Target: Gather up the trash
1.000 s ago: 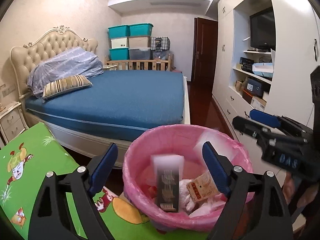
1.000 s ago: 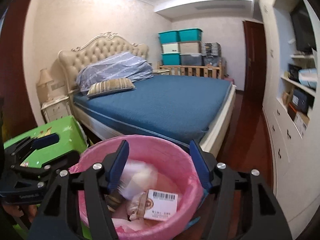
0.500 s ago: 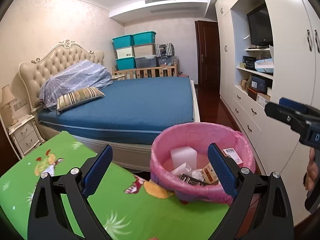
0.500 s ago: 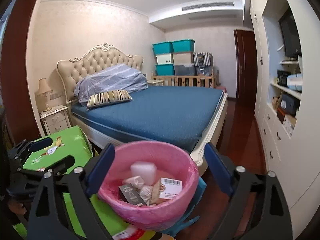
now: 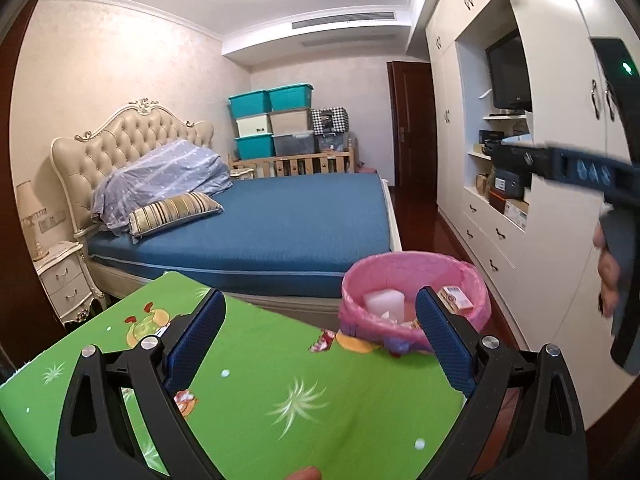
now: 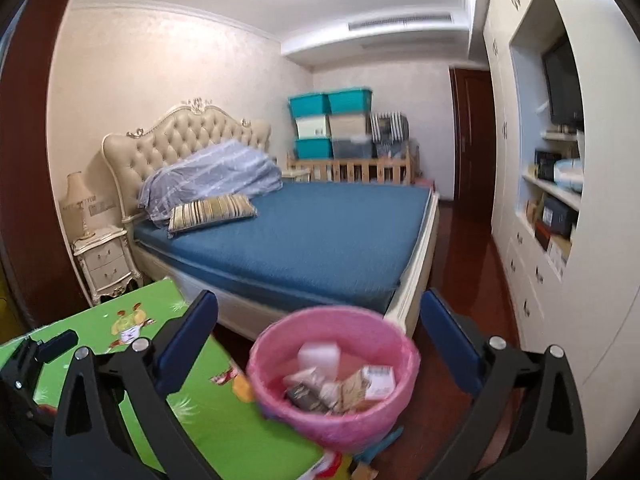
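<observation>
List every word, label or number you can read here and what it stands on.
"DAS", roughly, blurred: side of the right gripper, whose jaws are opening, empty.
Orange box in the pink bin: print too small.
Barcode label in the bin: blurred.
Television logo: too small.

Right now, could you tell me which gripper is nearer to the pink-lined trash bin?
Right. The right gripper faces the pink-lined trash bin straight on, the bin framed between its opening, empty jaws. The left gripper sits farther back over the green mat, bin ahead to its right.
</observation>
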A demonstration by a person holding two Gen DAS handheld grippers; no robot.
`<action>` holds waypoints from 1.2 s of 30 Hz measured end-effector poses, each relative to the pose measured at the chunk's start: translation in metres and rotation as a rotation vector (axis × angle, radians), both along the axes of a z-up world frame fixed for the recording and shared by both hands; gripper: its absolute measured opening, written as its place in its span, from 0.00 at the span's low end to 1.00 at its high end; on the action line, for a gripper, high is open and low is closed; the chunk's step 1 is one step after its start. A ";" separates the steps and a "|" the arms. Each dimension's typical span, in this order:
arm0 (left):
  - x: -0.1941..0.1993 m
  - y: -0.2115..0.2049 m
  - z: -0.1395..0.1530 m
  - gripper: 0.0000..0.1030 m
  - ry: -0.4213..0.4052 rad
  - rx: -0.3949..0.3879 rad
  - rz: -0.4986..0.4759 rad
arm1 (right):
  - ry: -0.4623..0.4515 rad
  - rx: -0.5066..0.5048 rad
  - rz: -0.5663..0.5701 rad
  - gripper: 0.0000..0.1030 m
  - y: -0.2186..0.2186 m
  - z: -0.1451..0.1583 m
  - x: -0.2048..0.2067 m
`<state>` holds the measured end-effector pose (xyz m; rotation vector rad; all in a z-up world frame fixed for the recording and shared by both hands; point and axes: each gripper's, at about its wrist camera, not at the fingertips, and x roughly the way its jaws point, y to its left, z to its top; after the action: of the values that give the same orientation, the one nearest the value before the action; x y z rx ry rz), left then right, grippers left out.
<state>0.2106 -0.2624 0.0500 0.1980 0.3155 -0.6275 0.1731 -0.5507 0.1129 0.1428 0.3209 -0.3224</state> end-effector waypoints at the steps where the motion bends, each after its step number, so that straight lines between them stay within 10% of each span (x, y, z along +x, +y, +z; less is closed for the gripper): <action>1: -0.001 0.004 0.001 0.87 0.000 -0.004 -0.001 | 0.022 0.001 0.007 0.95 0.003 -0.001 -0.002; 16: -0.028 0.009 -0.021 0.87 0.025 0.011 -0.059 | 0.125 -0.113 0.009 0.95 0.048 -0.080 -0.084; 36: -0.027 0.010 -0.034 0.87 0.067 0.004 -0.067 | 0.137 -0.108 -0.040 0.95 0.034 -0.098 -0.084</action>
<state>0.1834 -0.2523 0.0157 0.1927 0.3761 -0.7007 0.0891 -0.5169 0.0145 0.0213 0.4357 -0.3896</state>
